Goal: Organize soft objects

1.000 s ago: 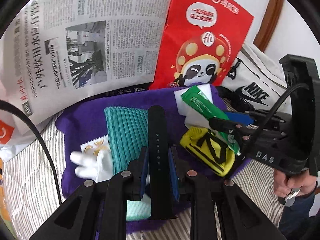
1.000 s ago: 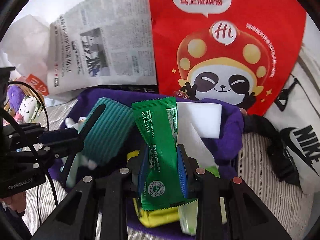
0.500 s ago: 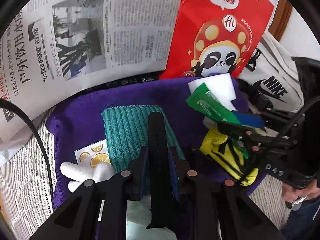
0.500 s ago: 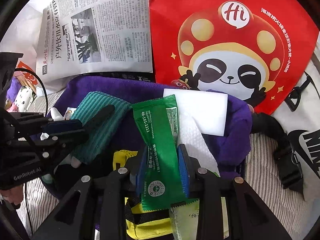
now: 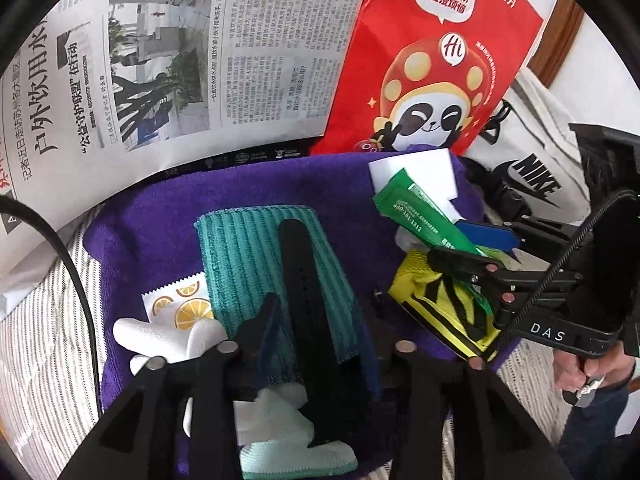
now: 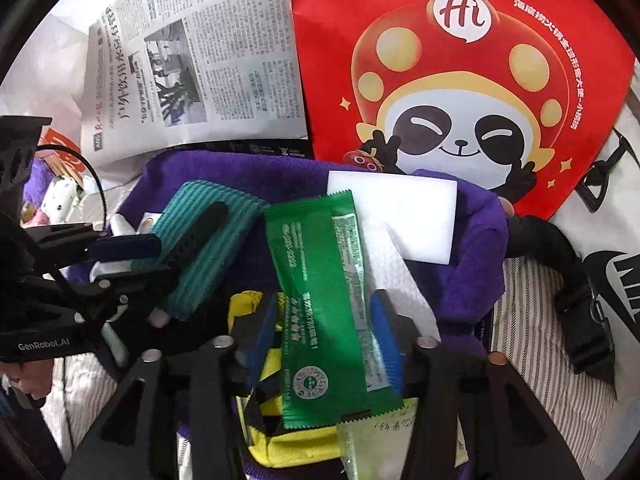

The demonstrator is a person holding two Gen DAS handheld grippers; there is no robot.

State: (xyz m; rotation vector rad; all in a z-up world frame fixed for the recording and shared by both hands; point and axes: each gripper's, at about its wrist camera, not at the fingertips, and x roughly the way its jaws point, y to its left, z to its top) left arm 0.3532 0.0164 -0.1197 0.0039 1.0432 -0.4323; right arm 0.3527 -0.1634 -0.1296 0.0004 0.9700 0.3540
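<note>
On striped bedding (image 5: pixel 44 320), purple towel (image 5: pixel 160 232); both hand-held grippers opening, black strap (image 5: pixel 304 280), green sachet (image 6: pixel 320 280) between jaws.

The red bag (image 5: pixel 436 60) carries white Chinese characters reading 海底捞 at its top, a white speech bubble with 一吃海底捞 马上没烦恼, and a small bubble with "Hi" on the panda mascot's mushroom cap. The white tote bag (image 5: pixel 536 160) beside it shows "NIKE" in black capitals. The newspaper (image 5: pixel 180 60) has a large headline in Chinese, partly readable as 户外饮用水, with a smaller line 公益守护联盟 在行动; its body print is too small to read. The green sachet (image 6: pixel 332 300) bears white Chinese print and a phone number beginning 400. The right gripper's housing (image 5: pixel 548 332) reads "DAS"; the left gripper's housing (image 6: pixel 44 346) reads "GenRobot.AI".
</note>
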